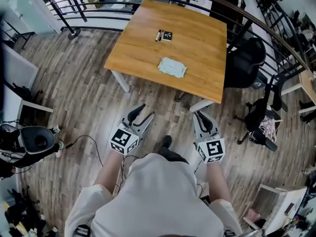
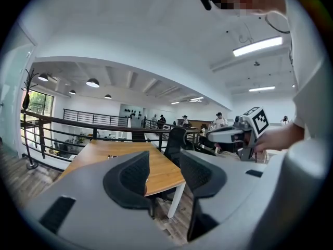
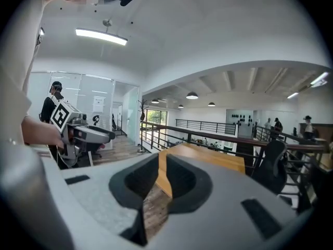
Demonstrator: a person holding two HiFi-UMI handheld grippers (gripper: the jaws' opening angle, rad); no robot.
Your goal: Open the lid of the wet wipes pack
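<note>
The wet wipes pack [image 1: 172,67], pale blue-green, lies flat near the front edge of a wooden table [image 1: 202,43]. Both grippers are held low over the floor, well short of the table and pointing toward it. My left gripper [image 1: 144,111] [image 2: 164,163] stands open with nothing between its dark pads. My right gripper [image 1: 201,115] [image 3: 162,163] shows only a narrow gap between its pads, also empty. Each gripper view looks over its jaws at the table ahead and shows the other gripper off to the side.
A small black item with a pen-like stick [image 1: 164,35] lies farther back on the table. A black office chair [image 1: 245,62] stands at the table's right side, a second chair [image 1: 259,117] farther right. A curved dark railing [image 1: 256,21] runs behind the table. Wooden floor lies between me and the table.
</note>
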